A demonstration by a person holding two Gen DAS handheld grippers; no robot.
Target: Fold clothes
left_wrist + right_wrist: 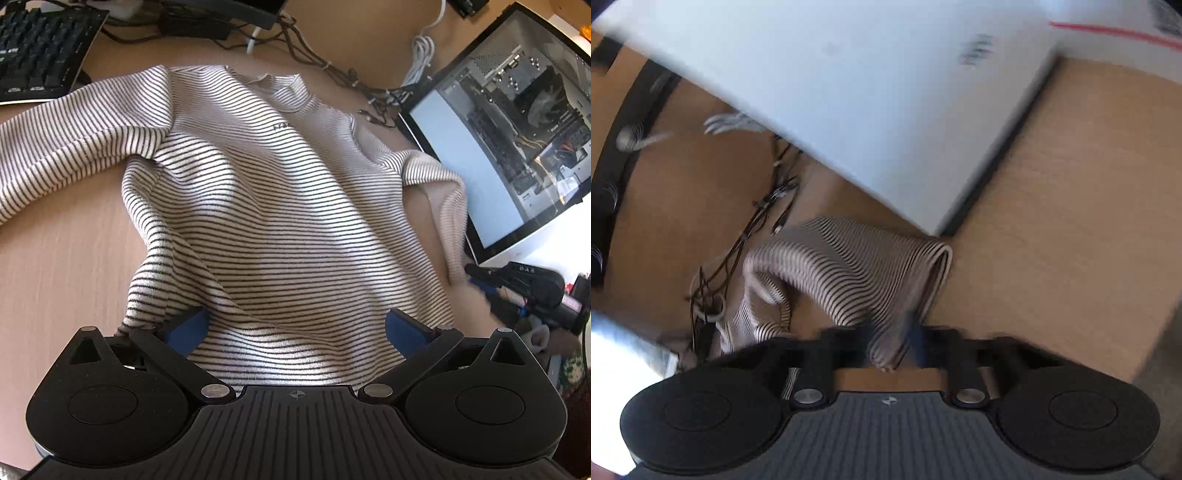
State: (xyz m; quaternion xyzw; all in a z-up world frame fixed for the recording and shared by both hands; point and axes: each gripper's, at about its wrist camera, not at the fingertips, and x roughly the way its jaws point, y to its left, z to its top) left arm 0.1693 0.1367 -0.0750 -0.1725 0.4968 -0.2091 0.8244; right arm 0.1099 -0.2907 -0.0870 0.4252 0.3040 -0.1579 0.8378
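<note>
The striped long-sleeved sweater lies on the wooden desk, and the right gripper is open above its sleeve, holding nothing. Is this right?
Not quite. The right gripper is shut on the sleeve of the striped long-sleeved sweater, as the right wrist view shows. The sweater does lie on the wooden desk.

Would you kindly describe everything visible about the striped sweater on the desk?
The striped sweater is a soft, ribbed-looking knit, white with thin dark stripes, with a round collar and small dark lettering on the chest. It lies front up, wrinkled, on the wooden desk, one sleeve spread toward the keyboard. The left gripper, open, straddles its hem. The right gripper is shut on the other sleeve, pulling it across.
</note>
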